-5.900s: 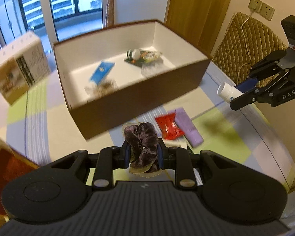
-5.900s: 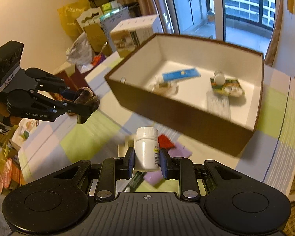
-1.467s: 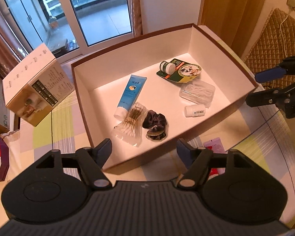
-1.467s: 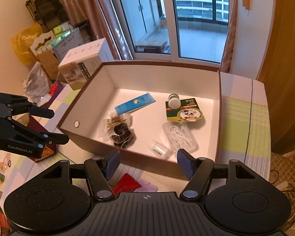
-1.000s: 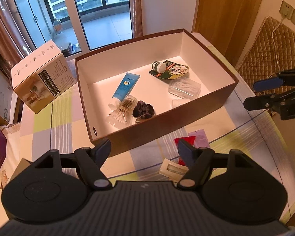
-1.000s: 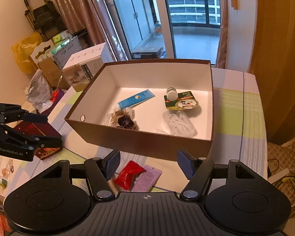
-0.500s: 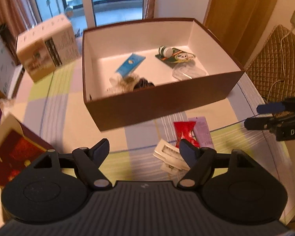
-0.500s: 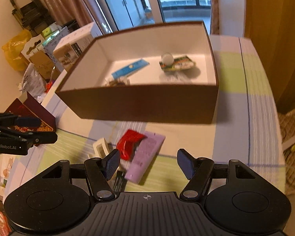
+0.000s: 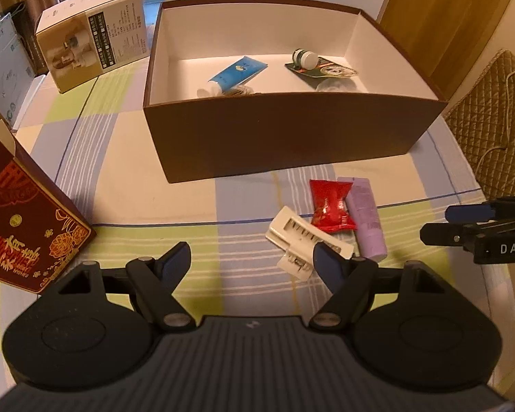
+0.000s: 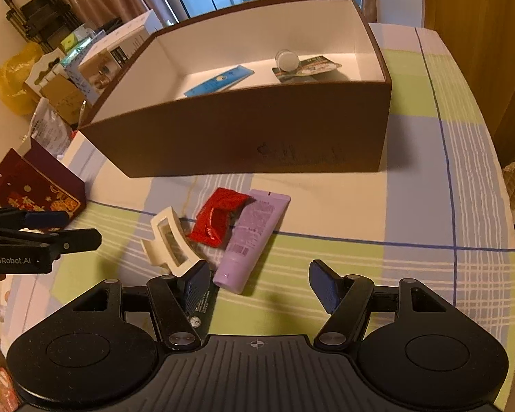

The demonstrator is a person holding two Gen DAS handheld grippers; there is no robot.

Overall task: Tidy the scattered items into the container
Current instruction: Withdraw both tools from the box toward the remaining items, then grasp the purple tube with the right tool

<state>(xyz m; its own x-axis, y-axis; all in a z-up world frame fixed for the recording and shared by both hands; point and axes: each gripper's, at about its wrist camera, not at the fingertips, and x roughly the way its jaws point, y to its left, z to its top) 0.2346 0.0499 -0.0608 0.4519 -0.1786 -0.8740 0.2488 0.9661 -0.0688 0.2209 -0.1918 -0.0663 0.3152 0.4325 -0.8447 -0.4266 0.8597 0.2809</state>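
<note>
The brown box (image 9: 292, 137) with a white inside holds a blue tube (image 9: 238, 72) and a green-capped bottle on a card (image 9: 305, 56). In front of it on the checked cloth lie a red packet (image 9: 329, 209), a purple tube (image 9: 364, 219) and a white hair clip (image 9: 305, 240). My left gripper (image 9: 251, 254) hangs open and empty just left of the clip. My right gripper (image 10: 259, 271) is open above the cap end of the purple tube (image 10: 254, 237), near the red packet (image 10: 219, 219) and clip (image 10: 170, 240). A dark slim item (image 10: 202, 305) is half hidden behind its left finger.
A printed carton (image 9: 92, 34) stands behind the box on the left. A dark red gift box (image 9: 17, 223) sits at the near left. A quilted chair (image 9: 491, 120) is off the table's right edge. Bags and cartons (image 10: 17, 79) crowd the far left.
Both grippers, once shut on a scrunchie and a white bottle, now stand open and empty. Over the last second both sank from above the box to the cloth in front of it.
</note>
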